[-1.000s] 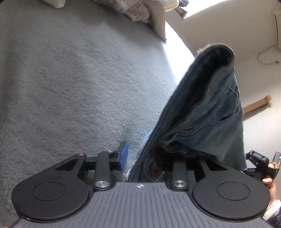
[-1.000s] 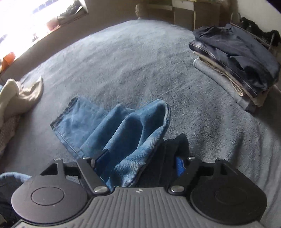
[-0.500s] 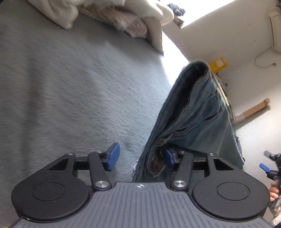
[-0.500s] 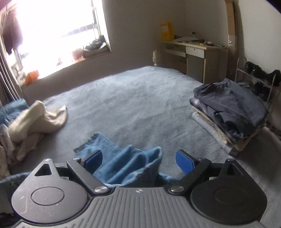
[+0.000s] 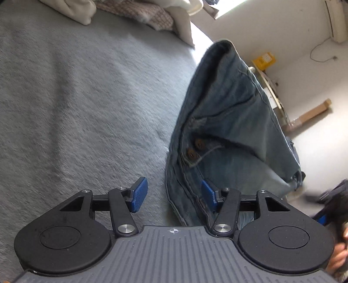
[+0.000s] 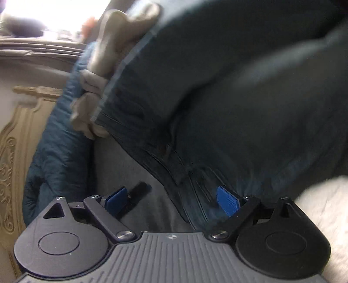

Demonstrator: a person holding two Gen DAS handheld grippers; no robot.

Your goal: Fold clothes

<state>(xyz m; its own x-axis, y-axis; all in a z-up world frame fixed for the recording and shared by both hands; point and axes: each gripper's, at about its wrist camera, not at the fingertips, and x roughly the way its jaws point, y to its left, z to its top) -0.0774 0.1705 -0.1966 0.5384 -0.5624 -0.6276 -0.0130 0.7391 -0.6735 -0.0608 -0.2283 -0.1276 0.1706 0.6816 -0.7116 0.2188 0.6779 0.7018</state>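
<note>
Both let go: left gripper (image 5: 171, 193) and right gripper (image 6: 171, 199) now spread wide, faded blue denim jeans (image 5: 230, 130) loose ahead-right on grey bed (image 5: 76, 98); ready for regrasping.

Bare grey blanket (image 5: 76, 104) filled the left wrist view's left and centre, leaving open passage there. The jeans (image 5: 230, 135) blocked its right half, and heaped pale clothes (image 5: 139, 13) crowded its top edge. In the right wrist view, blurred denim blocked the upper right.
</note>
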